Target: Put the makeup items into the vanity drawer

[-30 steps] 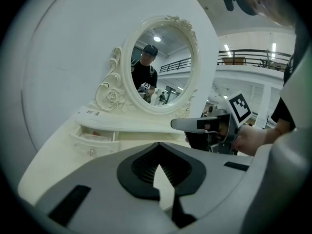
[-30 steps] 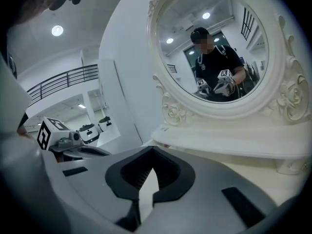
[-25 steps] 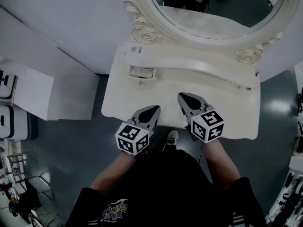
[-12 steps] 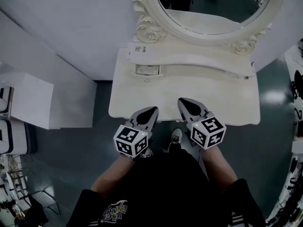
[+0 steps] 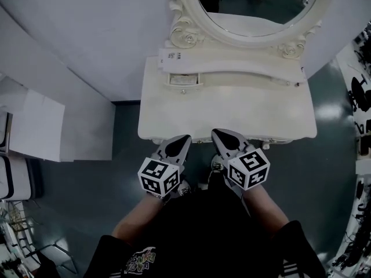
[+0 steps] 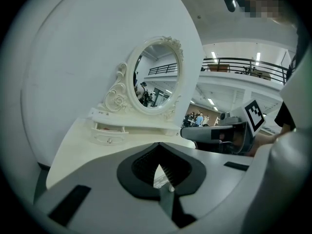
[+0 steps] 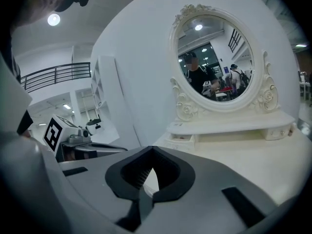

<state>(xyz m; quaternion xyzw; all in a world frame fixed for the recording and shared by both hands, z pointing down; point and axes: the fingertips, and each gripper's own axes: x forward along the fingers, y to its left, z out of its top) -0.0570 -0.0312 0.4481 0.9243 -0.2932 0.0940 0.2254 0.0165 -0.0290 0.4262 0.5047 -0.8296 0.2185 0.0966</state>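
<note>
The white vanity table [image 5: 232, 112] stands ahead of me with an oval mirror [image 5: 255, 10] at its back. A small drawer [image 5: 185, 80] at the rear left of its shelf stands slightly open, its contents too small to make out; it also shows in the left gripper view [image 6: 108, 129] and the right gripper view [image 7: 181, 139]. I see no loose makeup item on the tabletop. My left gripper [image 5: 185, 137] [image 6: 158, 146] and right gripper [image 5: 215, 132] [image 7: 152, 149] hover side by side at the table's near edge, both shut and holding nothing.
A curved white wall [image 5: 87, 39] backs the vanity. White cabinets [image 5: 35, 126] stand on the dark floor to the left. A second small drawer [image 7: 279, 130] sits at the shelf's right end. The person's shoe [image 5: 217, 165] is under the near edge.
Both grippers have drawn back from over the tabletop to its near edge, and the vanity now sits farther from me. Both stay shut.
</note>
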